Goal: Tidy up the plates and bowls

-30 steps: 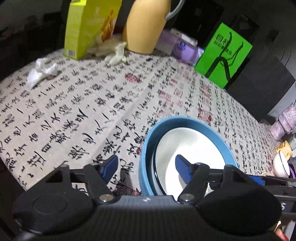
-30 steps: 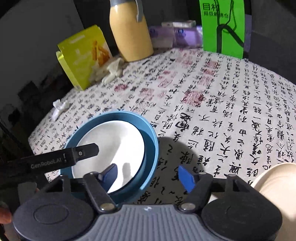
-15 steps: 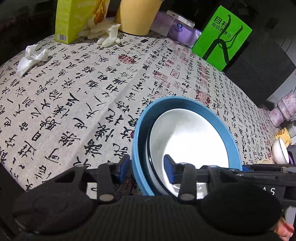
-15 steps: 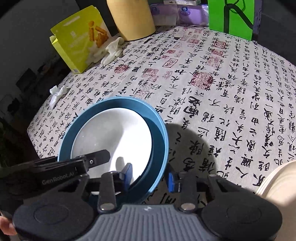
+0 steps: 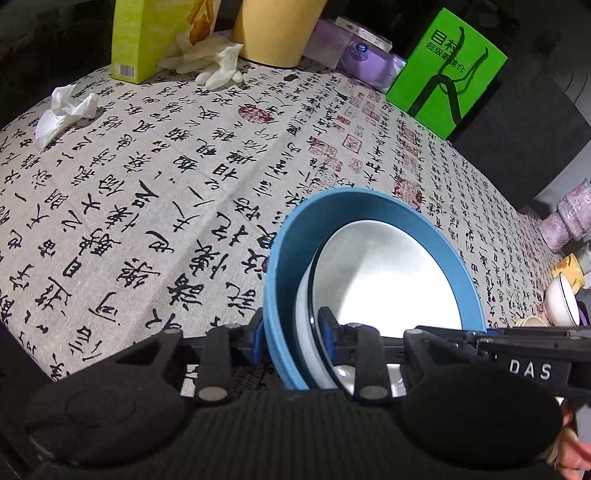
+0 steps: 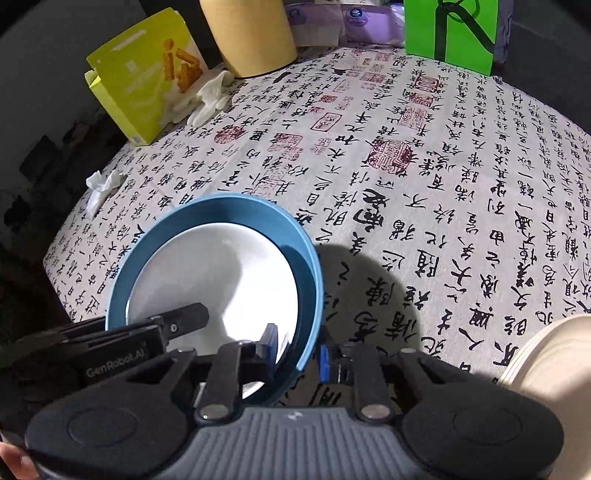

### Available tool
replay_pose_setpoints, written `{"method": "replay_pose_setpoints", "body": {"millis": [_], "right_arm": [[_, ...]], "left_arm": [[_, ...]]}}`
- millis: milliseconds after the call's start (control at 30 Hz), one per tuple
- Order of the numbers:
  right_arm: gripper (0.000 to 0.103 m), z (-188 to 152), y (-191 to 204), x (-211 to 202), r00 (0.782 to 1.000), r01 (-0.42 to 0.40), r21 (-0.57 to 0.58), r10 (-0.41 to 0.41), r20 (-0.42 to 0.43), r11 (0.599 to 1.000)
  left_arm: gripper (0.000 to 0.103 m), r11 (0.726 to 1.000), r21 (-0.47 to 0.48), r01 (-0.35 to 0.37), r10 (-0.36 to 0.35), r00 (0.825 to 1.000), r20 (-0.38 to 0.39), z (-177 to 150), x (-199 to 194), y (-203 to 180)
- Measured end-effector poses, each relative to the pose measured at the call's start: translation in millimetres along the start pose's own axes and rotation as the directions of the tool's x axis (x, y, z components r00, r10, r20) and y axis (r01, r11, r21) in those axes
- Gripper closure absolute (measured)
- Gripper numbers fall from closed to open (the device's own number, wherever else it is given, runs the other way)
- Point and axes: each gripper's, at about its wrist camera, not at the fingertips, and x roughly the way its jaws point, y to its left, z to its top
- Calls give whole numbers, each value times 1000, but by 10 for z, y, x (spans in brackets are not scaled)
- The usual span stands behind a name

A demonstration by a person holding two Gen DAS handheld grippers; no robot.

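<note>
The yellow jug [image 5: 277, 29] is cut off at the top; the cream plate [image 6: 550, 373] is cropped at the right edge.

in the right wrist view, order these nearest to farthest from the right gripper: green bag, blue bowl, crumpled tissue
1. blue bowl, its rim between the right gripper's closing jaws.
2. crumpled tissue, far left by the table edge.
3. green bag, at the table's far end, upper right.

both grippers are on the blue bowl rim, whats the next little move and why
Probably finish closing, then lift level. The left gripper and right gripper straddle opposite sides of the blue bowl, their jaws closing around its rim, and the white plate lies loose inside.
</note>
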Motion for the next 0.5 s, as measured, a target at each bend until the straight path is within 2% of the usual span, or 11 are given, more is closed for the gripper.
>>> {"method": "replay_pose_setpoints", "body": {"millis": [100,400,467,500], "right_arm": [[75,-3,21,-13,1000,-2,-9,2,7,1000],[75,-4,22,-8,1000,2,-15,-2,12,1000],[74,-1,22,-13,1000,0,-18,0,13,1000],[73,-2,21,-23,1000,0,-18,0,17,1000]], "left_arm": [[79,1000,-9,0,0,1000,6,12,-4,26],[78,1000,-6,1,-1,1000,9,23,-3,16],[74,1000,-11,3,-2,1000,21,20,-27,26],[64,1000,-14,2,-1,999,34,19,-55,35]]}}
